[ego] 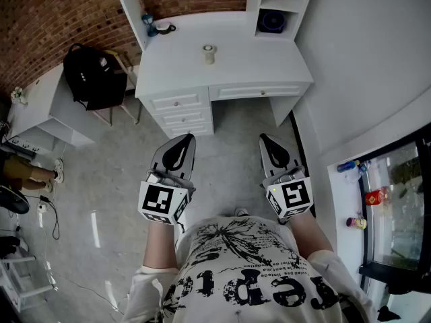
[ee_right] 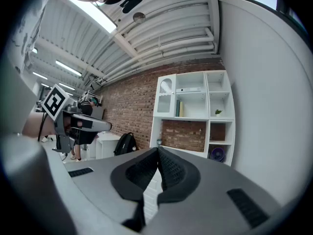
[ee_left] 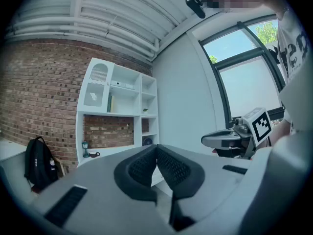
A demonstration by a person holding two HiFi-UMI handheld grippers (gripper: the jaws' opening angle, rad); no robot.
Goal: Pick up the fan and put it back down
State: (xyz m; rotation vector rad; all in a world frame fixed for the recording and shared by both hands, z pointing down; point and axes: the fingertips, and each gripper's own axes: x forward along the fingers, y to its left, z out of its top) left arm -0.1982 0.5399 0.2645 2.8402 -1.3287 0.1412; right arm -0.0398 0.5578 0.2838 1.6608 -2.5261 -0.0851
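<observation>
Head view: left tongs (ego: 184,140) and right tongs (ego: 267,140) are held level side by side above the floor, well apart from each other, both pointing at a white table (ego: 236,62). Both pairs of jaws are closed, with nothing in them. The fan (ego: 273,22), small and dark blue, sits in a low shelf (ego: 283,4) cubby at the table's right end, well away from both tongs. A small cup (ego: 209,54) stands mid-table. A black backpack (ego: 91,76) rests left of the table.

Left gripper view: jaw pads are pressed together, holding nothing. The fan (ee_left: 147,141) is a small disc in the lower right cubby, far ahead. The right tongs show at the right edge.

Right gripper view: jaw pads meet at the tips and are empty. The fan (ee_right: 216,153) is in the bottom right cubby. The left tongs show at the left.
</observation>
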